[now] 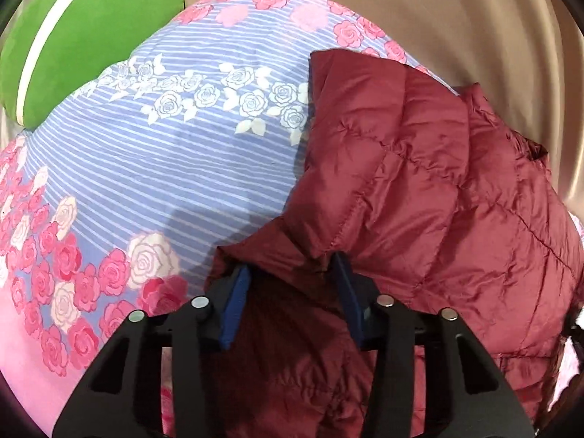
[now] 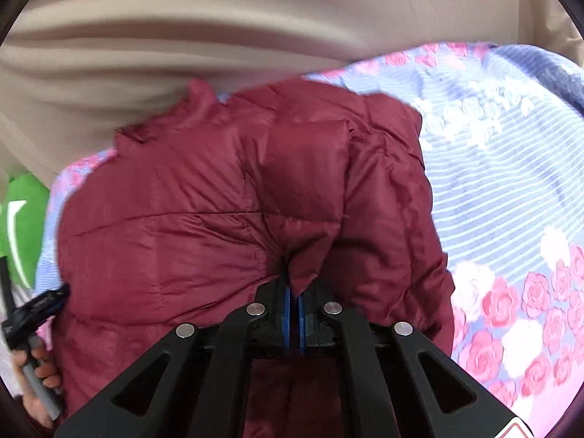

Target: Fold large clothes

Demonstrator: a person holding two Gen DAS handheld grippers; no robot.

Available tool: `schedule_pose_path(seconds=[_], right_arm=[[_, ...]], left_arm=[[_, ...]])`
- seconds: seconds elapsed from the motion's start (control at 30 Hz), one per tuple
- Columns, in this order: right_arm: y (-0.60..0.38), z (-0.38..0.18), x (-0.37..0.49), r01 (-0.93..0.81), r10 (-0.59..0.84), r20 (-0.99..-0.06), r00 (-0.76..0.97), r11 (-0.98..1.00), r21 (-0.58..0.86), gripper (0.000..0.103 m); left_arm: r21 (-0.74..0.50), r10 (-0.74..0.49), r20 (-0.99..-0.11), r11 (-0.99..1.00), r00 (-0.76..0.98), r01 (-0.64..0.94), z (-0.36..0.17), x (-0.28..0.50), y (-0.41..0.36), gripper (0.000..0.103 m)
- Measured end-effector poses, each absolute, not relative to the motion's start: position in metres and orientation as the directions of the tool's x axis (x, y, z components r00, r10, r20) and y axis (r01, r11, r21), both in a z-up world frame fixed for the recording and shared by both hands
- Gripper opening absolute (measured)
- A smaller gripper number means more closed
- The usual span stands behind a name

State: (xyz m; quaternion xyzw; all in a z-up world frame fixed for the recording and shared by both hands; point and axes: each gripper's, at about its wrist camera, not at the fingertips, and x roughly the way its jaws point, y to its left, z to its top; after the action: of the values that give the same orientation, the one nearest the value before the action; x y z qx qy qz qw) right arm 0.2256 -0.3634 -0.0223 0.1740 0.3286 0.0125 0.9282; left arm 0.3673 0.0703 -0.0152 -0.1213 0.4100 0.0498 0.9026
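Right claw [image 2: 295, 284] pinches maroon down jacket [image 2: 204, 197]; left claw [image 1: 292, 273] spread around fabric. Risk: slick shell slips free.

A bed sheet [image 1: 204, 168] with pale blue stripes and printed pink and white roses covers the bed, its near border solid pink. A green cushion [image 1: 84, 36] with a white stripe rests at the sheet's far edge. Beige curtain [image 2: 226, 25] hangs in folds behind the bed. Lighting is even.
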Motion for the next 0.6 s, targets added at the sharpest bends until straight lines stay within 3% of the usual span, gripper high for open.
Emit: schedule_pose_path(seconds=[0.07, 0.17, 0.27, 0.4, 0.43, 0.47, 0.5, 0.53, 0.57, 0.6], right_arm=[[-0.364, -0.014, 0.215, 0.053, 0.167, -0.558, 0.813, 0.933, 0.356, 0.003], [-0.372, -0.023, 0.22, 0.102, 0.126, -0.614, 0.779, 0.941, 0.323, 0.008], [-0.388, -0.029, 0.213, 0.144, 0.145, -0.609, 0.78, 0.905, 0.4, 0.02], [-0.392, -0.019, 0.206, 0.109, 0.188, -0.551, 0.813, 0.88, 0.462, 0.052], [-0.392, -0.019, 0.208, 0.104, 0.204, -0.551, 0.809, 0.874, 0.475, 0.052], [-0.389, -0.021, 0.214, 0.104, 0.213, -0.566, 0.796, 0.874, 0.475, 0.05], [-0.385, -0.022, 0.22, 0.111, 0.201, -0.592, 0.78, 0.887, 0.447, 0.023], [-0.379, -0.019, 0.223, 0.108, 0.186, -0.613, 0.768, 0.906, 0.41, 0.004], [-0.374, -0.014, 0.223, 0.09, 0.189, -0.604, 0.774, 0.911, 0.401, 0.004], [-0.37, -0.002, 0.213, 0.037, 0.218, -0.542, 0.811, 0.907, 0.42, 0.004]], left_arm=[[-0.175, -0.008, -0.749, 0.967, 0.662, -0.186, -0.016, 0.365, 0.071, 0.042], [-0.169, -0.004, -0.742, 0.969, 0.671, -0.181, -0.017, 0.364, 0.069, 0.042], [-0.174, -0.006, -0.731, 0.968, 0.683, -0.178, -0.018, 0.356, 0.073, 0.042], [-0.219, -0.043, -0.717, 0.961, 0.695, -0.167, -0.024, 0.351, 0.082, 0.044], [-0.228, -0.05, -0.716, 0.96, 0.697, -0.165, -0.025, 0.351, 0.083, 0.044], [-0.232, -0.054, -0.715, 0.959, 0.697, -0.164, -0.024, 0.35, 0.084, 0.044], [-0.236, -0.055, -0.715, 0.958, 0.697, -0.166, -0.024, 0.349, 0.085, 0.043], [-0.232, -0.049, -0.716, 0.957, 0.696, -0.172, -0.025, 0.349, 0.087, 0.035], [-0.225, -0.034, -0.716, 0.957, 0.697, -0.185, -0.025, 0.349, 0.091, 0.023], [-0.222, -0.023, -0.716, 0.955, 0.698, -0.195, -0.025, 0.349, 0.096, 0.018]])
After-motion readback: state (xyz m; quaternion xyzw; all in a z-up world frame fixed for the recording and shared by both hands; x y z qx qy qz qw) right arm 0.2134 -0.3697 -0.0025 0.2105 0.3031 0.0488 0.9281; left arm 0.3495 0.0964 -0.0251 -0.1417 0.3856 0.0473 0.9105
